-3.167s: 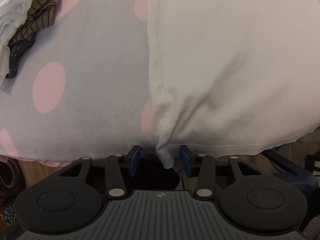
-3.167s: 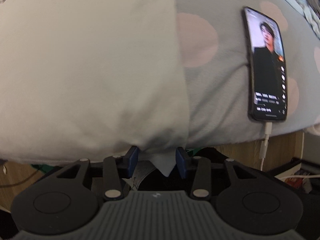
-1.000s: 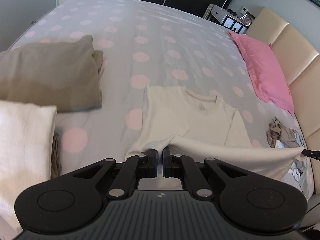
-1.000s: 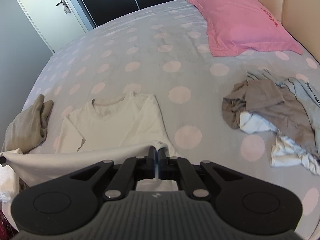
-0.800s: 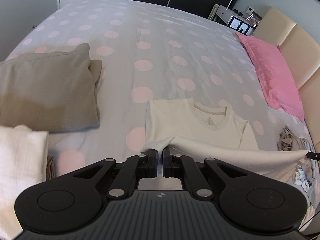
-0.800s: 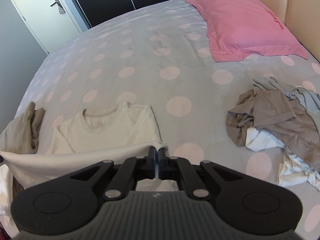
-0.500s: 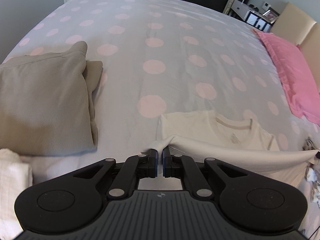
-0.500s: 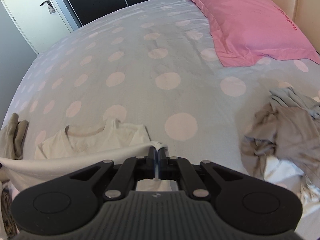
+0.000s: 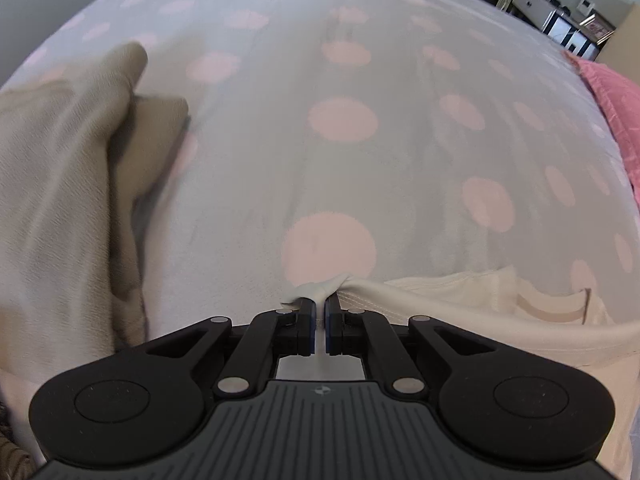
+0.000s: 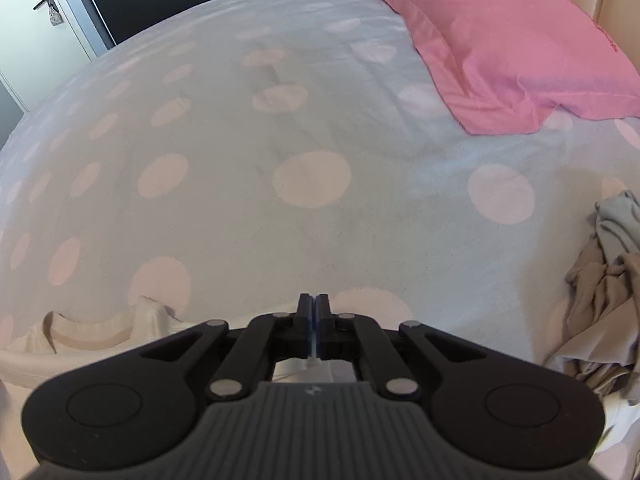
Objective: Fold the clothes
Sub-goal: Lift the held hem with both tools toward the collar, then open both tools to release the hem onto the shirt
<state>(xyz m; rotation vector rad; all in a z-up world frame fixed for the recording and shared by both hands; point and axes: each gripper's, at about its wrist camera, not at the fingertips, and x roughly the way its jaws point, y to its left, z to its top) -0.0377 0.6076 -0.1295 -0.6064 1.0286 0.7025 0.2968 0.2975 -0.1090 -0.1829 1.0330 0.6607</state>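
A cream t-shirt point(image 9: 480, 300) lies on the grey bed sheet with pink dots point(image 9: 340, 120). Its hem is lifted and stretched between my two grippers, close above the collar point(image 9: 552, 308). My left gripper point(image 9: 319, 304) is shut on one hem corner, and a tuft of cloth pokes out past the tips. In the right wrist view my right gripper point(image 10: 314, 300) is shut, with a thin strip of cream cloth point(image 10: 300, 368) showing behind the pads. The t-shirt's collar point(image 10: 88, 332) and shoulder lie to its lower left.
A folded tan garment point(image 9: 60, 180) lies left of the left gripper. A pink pillow point(image 10: 500, 32) sits at the bed's head, and a loose pile of grey and tan clothes point(image 10: 600, 300) lies right of the right gripper. A white door point(image 10: 48, 8) stands beyond the bed.
Both grippers have moved forward and down over the bed, carrying the hem up to the collar. The shirt's body has slid out of view beneath them.
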